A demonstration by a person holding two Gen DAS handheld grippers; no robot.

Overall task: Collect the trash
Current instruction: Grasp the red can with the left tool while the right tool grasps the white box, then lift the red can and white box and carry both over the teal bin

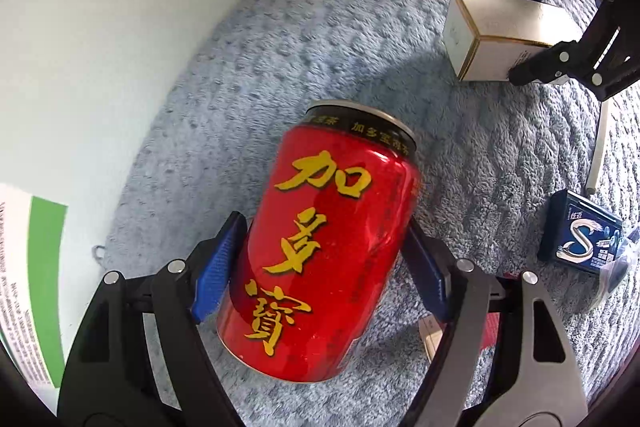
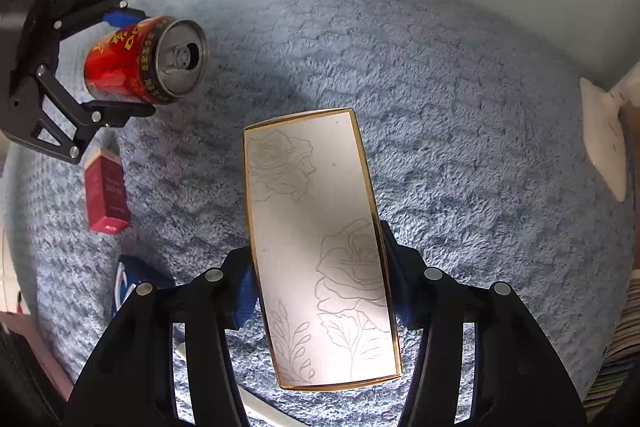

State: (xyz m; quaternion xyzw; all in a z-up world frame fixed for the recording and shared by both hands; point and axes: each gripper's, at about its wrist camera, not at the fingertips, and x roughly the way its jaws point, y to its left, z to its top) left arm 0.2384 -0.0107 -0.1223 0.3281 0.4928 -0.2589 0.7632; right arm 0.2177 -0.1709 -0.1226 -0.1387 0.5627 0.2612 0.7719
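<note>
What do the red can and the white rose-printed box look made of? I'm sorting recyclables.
The red can looks like thin metal, probably aluminium: glossy printed wall and a bare silver top with a pull-tab opening. The white box looks like matte paperboard: flat faces, sharp folded edges, a shiny gold border.

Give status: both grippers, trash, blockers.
Left gripper clamped on red can, can on its side. Right gripper clamped on white rose-print box. Blue gum pack, red box on rug, clear of both.
</note>
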